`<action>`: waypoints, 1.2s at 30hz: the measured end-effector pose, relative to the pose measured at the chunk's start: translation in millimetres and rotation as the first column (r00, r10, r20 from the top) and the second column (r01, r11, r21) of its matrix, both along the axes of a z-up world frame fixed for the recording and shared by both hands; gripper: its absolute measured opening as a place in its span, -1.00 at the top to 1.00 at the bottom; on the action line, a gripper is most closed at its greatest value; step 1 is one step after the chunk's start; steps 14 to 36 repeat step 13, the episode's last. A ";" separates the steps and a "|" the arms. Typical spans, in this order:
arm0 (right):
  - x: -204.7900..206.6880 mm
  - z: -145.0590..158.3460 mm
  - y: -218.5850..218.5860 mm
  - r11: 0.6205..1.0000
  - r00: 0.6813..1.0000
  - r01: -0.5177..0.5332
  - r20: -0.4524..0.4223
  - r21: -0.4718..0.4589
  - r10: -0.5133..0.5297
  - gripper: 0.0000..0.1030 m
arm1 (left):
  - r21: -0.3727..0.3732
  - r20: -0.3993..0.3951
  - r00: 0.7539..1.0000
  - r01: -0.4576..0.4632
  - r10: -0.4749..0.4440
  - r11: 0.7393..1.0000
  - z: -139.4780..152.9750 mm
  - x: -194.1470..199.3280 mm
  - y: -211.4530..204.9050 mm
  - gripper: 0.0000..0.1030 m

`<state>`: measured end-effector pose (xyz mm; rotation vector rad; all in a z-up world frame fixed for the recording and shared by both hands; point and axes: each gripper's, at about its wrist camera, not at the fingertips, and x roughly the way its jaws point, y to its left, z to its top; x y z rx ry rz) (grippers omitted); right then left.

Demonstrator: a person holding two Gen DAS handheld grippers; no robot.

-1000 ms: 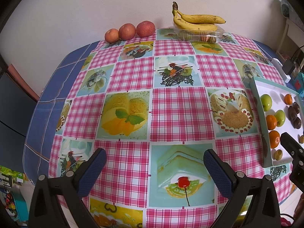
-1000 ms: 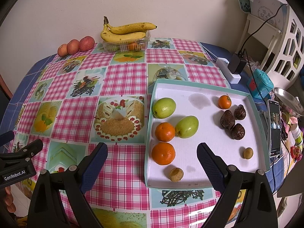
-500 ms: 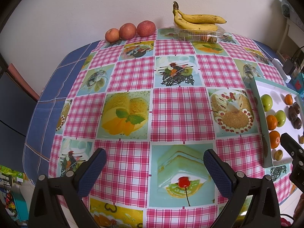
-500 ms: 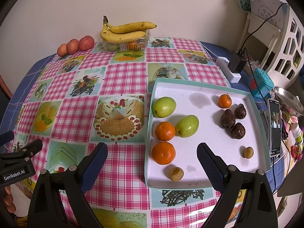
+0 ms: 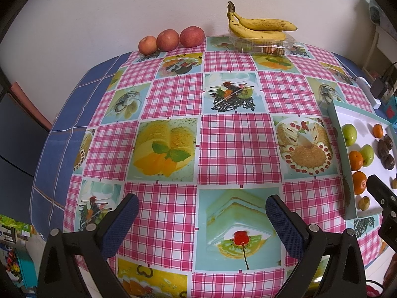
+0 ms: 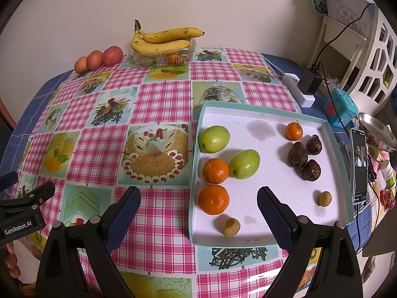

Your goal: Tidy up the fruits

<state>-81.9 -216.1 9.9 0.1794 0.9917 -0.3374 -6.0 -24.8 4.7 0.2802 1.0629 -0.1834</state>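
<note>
Both claws are being held wide apart and empty above the near edge of the table (image 5: 235, 146). The left claw (image 5: 202, 219) is being pointed over bare checked cloth, while the right claw (image 6: 198, 211) is being aimed at the near left corner of the tray (image 6: 340, 154), with a large orange (image 6: 213, 199) lying between its fingers in the view.

The fruit to be organized is being kept mostly in that white, teal-rimmed tray: two green apples (image 6: 214, 139), a second orange (image 6: 215, 170) touching one of them, a small mandarin (image 6: 294, 131) at the far side, three dark wrinkled fruits (image 6: 304, 157) clustered near the right wall, and two small tan fruits (image 6: 230, 227) toward the near edge. Well apart, at the far edge of the table, bananas (image 6: 163, 41) are resting on a clear plastic box (image 6: 162, 55), and three red apples (image 6: 99, 58) are lined up beside it.

The oranges and apples are being judged firm, round and fairly smooth, so they are likely to roll or slip; each is best being taken across its widest middle, with the fingers lowered on either side. The wrinkled fruits are probably soft and light, needing only gentle pressure. The small tan fruits are offering little to hold and may skid on the tray floor. The bananas bruise easily and are best being lifted near the stem.
</note>
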 end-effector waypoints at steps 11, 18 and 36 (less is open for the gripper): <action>0.8 0.1 -0.8 1.000 1.000 0.002 0.000 0.002 -0.002 -0.85 | -0.019 0.030 1.000 -0.005 0.005 1.000 6.2 -2.1 2.6 -1.00; 1.5 0.5 -1.4 1.000 1.000 0.002 -0.001 0.002 -0.002 -0.85 | -0.021 0.027 1.000 -0.008 0.009 1.000 6.3 -1.4 2.8 -1.00; 1.5 0.5 -1.4 1.000 1.000 0.002 -0.001 0.002 -0.002 -0.85 | -0.021 0.027 1.000 -0.008 0.009 1.000 6.3 -1.4 2.8 -1.00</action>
